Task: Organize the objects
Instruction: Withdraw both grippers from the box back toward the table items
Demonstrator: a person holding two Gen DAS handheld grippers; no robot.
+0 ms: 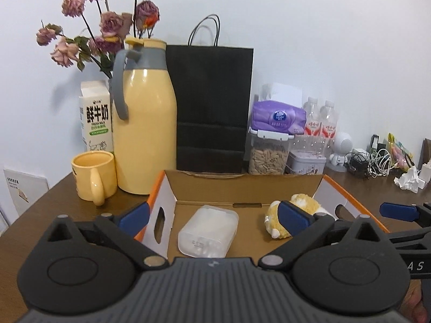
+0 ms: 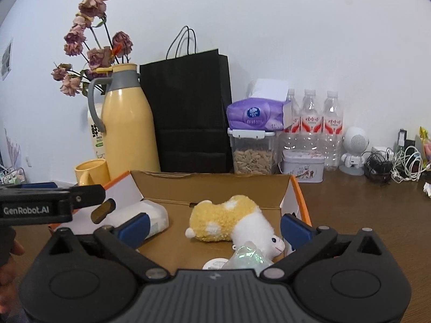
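1. Nearest our left wrist camera we see the left gripper (image 1: 214,216), jaws spread wide and holding nothing, poised over the near side of the cardboard box (image 1: 243,185).
2. We see the box standing open on the brown worktop (image 1: 54,207), near its front edge, with orange trim along its side walls.
3. Inside the box, towards its left wall, we find a translucent plastic case (image 1: 208,231) lying flat.
4. Towards the box's right wall lies a yellow-and-white plush toy (image 2: 231,222) on its side, with a small iridescent item (image 2: 249,255) just in front of it.
5. Our right gripper (image 2: 214,228) hangs above the plush toy, jaws spread and empty.
6. Along the worktop's back edge, left to right, we note a yellow mug (image 1: 93,175), a milk carton (image 1: 95,114), a yellow thermos jug (image 1: 145,118), a black paper bag (image 1: 212,107), a purple tissue pack (image 1: 278,115) atop a clear seed container (image 1: 268,156), a tin (image 1: 305,164), water bottles (image 2: 311,123) and tangled cables (image 2: 396,165).
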